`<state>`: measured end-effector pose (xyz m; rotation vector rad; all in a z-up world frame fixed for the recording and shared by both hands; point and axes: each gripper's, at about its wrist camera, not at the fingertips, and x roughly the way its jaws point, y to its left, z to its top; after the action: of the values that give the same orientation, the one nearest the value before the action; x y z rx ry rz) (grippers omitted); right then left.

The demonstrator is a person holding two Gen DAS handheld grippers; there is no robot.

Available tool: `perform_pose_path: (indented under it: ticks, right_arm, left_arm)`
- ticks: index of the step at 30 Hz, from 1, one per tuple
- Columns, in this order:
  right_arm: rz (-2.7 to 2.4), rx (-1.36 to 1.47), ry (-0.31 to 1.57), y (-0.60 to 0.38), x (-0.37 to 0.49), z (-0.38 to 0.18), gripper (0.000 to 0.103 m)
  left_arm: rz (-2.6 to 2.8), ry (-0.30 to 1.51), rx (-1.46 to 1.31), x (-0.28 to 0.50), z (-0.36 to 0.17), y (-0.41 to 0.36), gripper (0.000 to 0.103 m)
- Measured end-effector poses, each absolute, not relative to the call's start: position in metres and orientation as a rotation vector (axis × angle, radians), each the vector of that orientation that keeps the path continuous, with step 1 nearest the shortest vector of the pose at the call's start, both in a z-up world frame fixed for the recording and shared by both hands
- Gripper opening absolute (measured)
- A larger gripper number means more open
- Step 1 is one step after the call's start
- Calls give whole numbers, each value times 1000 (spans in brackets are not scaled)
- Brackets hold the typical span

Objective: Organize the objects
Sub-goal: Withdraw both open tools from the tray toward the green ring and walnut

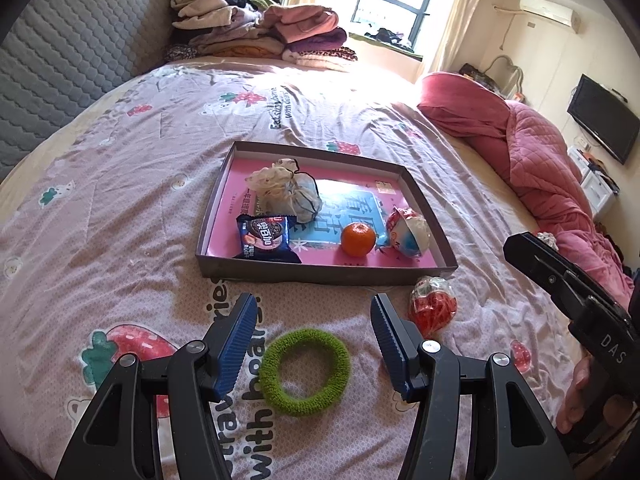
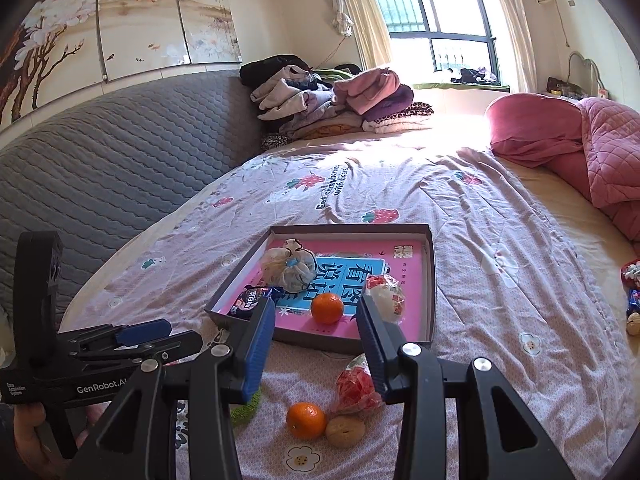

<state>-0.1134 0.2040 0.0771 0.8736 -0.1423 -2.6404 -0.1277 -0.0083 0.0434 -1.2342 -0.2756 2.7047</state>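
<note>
While both grippers hover short of the tray (image 1: pixel 320 270), nothing is held.
Left gripper (image 1: pixel 312 314) gapes over the green ring (image 1: pixel 305 372); right gripper (image 2: pixel 316 322), open and empty, hangs above the loose orange (image 2: pixel 306 420).

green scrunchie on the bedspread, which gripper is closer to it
Left. The left gripper hovers open right over the green scrunchie, which lies between its fingers. The right gripper hangs off to the scrunchie's right, above the loose orange.

Bed (image 1: pixel 120 184) carries tray (image 1: pixel 320 272), green ring (image 1: pixel 305 372), red packet (image 1: pixel 434 306); clothes (image 1: pixel 256 28).
</note>
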Motion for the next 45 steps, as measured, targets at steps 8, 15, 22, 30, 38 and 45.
perform_pose_path:
  ticks: [8,15,22,30,38,45]
  right_arm:
    - [-2655,875,-102,205,-97,68,42]
    - [-2649,889,-89,206,-87,62,42]
    - [-2652,894,-88,210,-78,57,42]
    - [-2648,920,-75,210,-71,47,42]
    - [-2650,929,-51,208,-65,42,42]
    - [-2647,959,-33,207,-62,35,42]
  left_arm:
    - [2687,-270,-1222,-115,39,-3,70]
    - [2688,-250,-1239,-105,32,1,70]
    - [2683,-243,-1254,-100,28,1,70]
    - [2681,-236,-1265,-95,26,-1,70]
    - [2670,-222,-1280,-91,23,-1,70]
    - [2655,-213,-1309,-86,16,-2,70]
